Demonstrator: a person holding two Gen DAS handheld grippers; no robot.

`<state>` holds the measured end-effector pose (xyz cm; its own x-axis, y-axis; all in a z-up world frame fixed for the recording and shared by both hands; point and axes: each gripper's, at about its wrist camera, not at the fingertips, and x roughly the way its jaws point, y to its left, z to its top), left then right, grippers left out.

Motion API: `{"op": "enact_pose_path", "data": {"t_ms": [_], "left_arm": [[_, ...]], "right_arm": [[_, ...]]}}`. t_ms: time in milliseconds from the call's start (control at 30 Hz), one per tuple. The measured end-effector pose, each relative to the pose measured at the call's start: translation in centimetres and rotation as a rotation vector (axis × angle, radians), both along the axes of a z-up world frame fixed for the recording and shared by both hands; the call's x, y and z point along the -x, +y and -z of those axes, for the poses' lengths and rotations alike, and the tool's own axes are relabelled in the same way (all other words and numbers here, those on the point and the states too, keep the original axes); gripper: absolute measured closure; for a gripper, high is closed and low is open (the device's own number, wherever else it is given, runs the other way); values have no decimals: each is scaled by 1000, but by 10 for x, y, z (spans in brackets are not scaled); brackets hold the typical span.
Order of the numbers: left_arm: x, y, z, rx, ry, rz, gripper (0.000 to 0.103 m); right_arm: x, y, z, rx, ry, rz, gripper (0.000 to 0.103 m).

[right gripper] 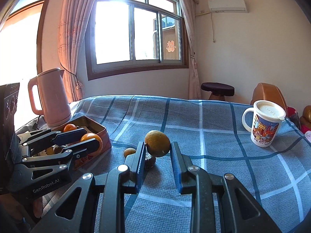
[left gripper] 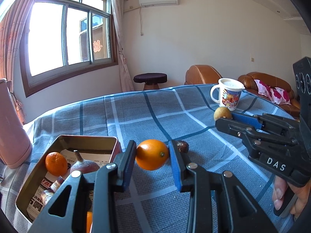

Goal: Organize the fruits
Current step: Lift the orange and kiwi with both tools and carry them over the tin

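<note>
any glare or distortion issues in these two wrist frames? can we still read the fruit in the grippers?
Left wrist view: window blown out, fisheye bends the table edge; the orange in the left gripper reads sharp and well lit. Right wrist view: heavier backlight from the window, so the yellowish fruit in the right gripper is shaded on the camera side, outline still clear.

Low wrist views, shared tablecloth (left gripper: pixel 136 114)

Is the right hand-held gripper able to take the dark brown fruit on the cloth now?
Probably not yet. The right hand-held gripper is shut on a yellowish fruit, so it has no free grip. The dark brown fruit lies close by, otherwise unblocked.
</note>
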<state>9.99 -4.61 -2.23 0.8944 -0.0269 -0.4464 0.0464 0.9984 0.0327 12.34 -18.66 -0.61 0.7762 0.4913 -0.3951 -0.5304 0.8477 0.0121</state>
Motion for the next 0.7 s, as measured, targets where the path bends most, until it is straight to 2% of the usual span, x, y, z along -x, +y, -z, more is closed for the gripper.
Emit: {"op": "enact_pose_path", "data": {"t_ms": [700], "left_arm": [[20, 4, -5, 21, -82, -25, 67]], "right_arm": [[18, -5, -4, -22, -72, 7, 75]]}}
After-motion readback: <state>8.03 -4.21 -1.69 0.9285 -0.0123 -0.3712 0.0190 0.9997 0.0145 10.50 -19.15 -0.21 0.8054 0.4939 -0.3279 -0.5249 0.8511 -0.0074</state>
